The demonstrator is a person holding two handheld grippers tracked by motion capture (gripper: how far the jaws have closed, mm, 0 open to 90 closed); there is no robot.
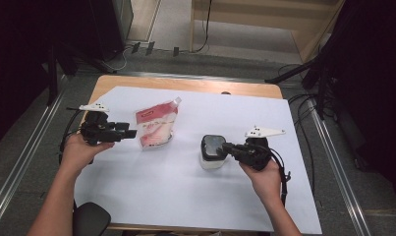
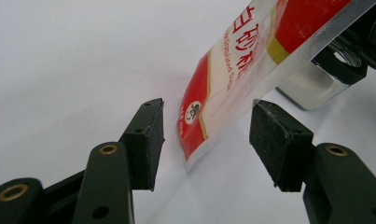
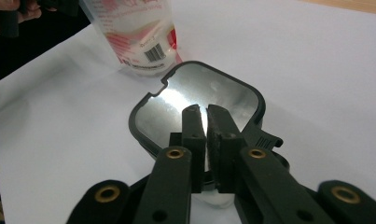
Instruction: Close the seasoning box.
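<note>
A red-and-white sugar pouch [image 1: 156, 125] with a corner spout stands on the white sheet [image 1: 185, 196], left of centre. My left gripper [image 1: 131, 132] is open beside it. In the left gripper view the pouch's lower corner [image 2: 232, 79] hangs between the two pads [image 2: 150, 135] without touching either. A small white container [image 1: 212, 152] with a black-rimmed clear lid sits right of centre. My right gripper [image 1: 225, 146] is at its lid. In the right gripper view the jaws [image 3: 206, 112] are pinched on the near edge of the lid [image 3: 199, 93].
The white sheet covers most of a wooden table [image 1: 185, 83]. Metal rails run along both sides of it on the floor. Cables trail from each gripper. A dark rounded object [image 1: 90, 219] sits at the near left edge. The sheet is bare in front of both objects.
</note>
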